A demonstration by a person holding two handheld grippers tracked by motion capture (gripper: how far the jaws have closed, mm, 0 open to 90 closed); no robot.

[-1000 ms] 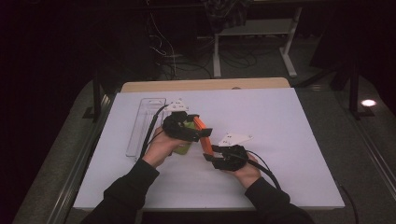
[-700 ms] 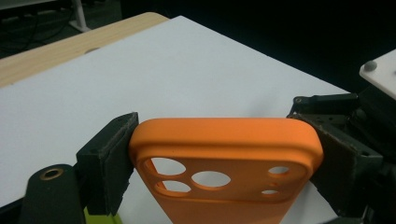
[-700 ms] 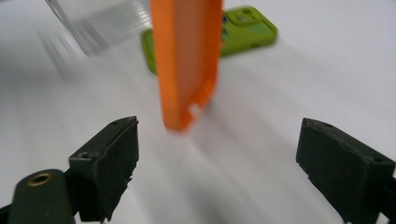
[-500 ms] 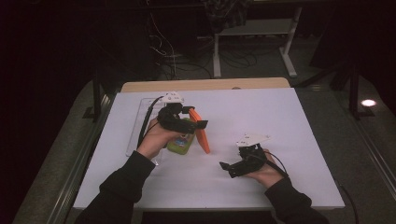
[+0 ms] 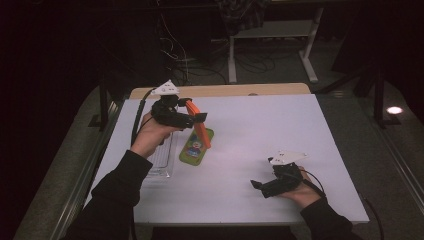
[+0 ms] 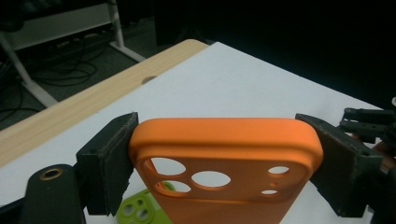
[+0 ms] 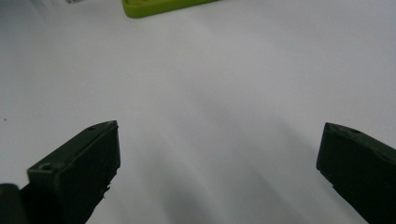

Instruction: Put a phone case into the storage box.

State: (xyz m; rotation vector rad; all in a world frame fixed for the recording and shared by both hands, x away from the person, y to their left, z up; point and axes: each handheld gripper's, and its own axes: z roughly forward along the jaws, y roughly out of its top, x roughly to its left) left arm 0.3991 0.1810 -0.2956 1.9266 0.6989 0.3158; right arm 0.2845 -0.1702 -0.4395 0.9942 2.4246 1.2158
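Gripping the orange phone case (image 6: 224, 163) across its width, the left gripper (image 5: 192, 117) is holding it tilted above the table (image 5: 280, 130), its lower end hanging over the green case (image 5: 196, 148) that is lying flat just right of a clear tray (image 5: 161, 159). Both pads are pressing on the orange shell's side edges near the camera cutouts.

The right gripper (image 5: 257, 187) is sitting low near the front right of the table, well apart from both cases; its jaws have just been opening and are standing wide with nothing between them.

Judging the step: the orange case is being lifted clear of the green one. To do it well, I'd be keeping the squeeze steady, since a soft shell can bow and pop out, and keeping it level before setting down.

Hard to read: whether the orange case's lower end is touching the green case or hanging just above it. The tray's contents are too faint to make out. The room behind is dark.
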